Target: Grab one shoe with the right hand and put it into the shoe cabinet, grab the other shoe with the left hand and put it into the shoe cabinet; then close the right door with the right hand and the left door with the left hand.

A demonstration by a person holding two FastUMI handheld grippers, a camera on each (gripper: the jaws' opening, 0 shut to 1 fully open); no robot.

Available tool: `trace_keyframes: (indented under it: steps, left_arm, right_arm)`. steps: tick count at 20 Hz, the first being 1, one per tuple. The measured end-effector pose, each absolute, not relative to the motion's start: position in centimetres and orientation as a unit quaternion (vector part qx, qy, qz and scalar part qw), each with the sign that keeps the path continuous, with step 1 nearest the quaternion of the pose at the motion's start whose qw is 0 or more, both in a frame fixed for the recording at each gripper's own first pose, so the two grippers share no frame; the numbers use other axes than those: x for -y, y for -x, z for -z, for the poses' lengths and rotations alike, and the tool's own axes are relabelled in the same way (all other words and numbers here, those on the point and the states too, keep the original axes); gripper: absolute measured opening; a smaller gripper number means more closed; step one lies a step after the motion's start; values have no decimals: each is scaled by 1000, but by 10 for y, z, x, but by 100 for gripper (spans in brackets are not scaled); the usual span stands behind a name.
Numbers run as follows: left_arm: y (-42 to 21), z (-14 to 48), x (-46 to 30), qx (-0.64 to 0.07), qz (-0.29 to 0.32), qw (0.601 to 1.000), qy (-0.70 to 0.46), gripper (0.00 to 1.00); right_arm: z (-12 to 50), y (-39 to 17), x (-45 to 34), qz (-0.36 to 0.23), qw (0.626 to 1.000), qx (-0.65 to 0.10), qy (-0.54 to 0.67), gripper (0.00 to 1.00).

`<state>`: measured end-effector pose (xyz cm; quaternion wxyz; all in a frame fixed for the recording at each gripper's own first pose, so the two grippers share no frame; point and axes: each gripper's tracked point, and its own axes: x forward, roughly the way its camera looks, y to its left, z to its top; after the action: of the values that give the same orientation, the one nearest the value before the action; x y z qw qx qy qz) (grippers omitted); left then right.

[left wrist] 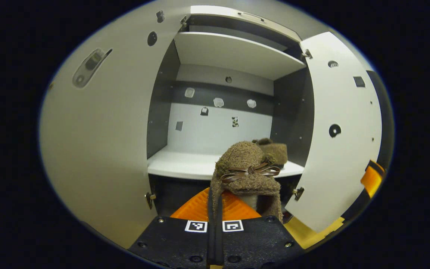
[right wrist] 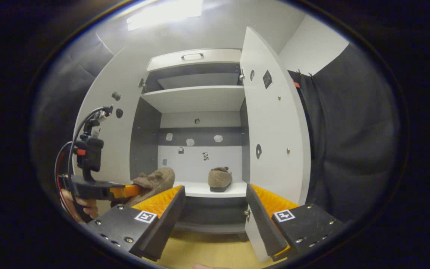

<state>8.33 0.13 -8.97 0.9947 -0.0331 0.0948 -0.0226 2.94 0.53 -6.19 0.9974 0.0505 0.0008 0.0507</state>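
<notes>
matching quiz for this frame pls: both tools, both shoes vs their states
1. left tool
2. right tool
3. shoe with bow
4. second shoe
5. right door

a. open, holding nothing
b. swung open
c. resting on the cabinet shelf
d. gripped, in front of the shelf
e. shut on a shoe

Pairs: 1-e, 2-a, 3-d, 4-c, 5-b

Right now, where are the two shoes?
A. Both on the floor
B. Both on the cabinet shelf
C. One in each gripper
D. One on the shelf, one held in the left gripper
D: one shoe sits on the cabinet shelf, while the left gripper is shut on the other shoe, in front of the open cabinet; the right gripper is open and holds nothing.
</notes>
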Motion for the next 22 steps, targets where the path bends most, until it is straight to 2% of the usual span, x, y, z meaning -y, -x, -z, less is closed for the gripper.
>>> trace_keyframes:
  steps: [6, 11, 14, 17, 22]
  left_arm:
    - [-154, 9, 1, -18, -6, 999, 32, 1]
    - [-210, -16, 3, 17, -12, 999, 31, 0]
    - [-242, -1, -5, 5, -30, 999, 40, 0]
    - [-273, 36, -14, -39, -47, 997, 41, 0]
    - [-299, 82, -23, -83, -67, 993, 59, 0]
  right_arm:
    - [49, -22, -8, -98, 992, 7, -80, 99]
    - [49, -24, -4, -112, 989, 12, -91, 98]
    - [48, -22, -6, -125, 987, 14, -98, 98]
    - [49, -19, -5, -125, 988, 24, -90, 98]
    - [52, -17, -7, -126, 988, 34, -82, 98]
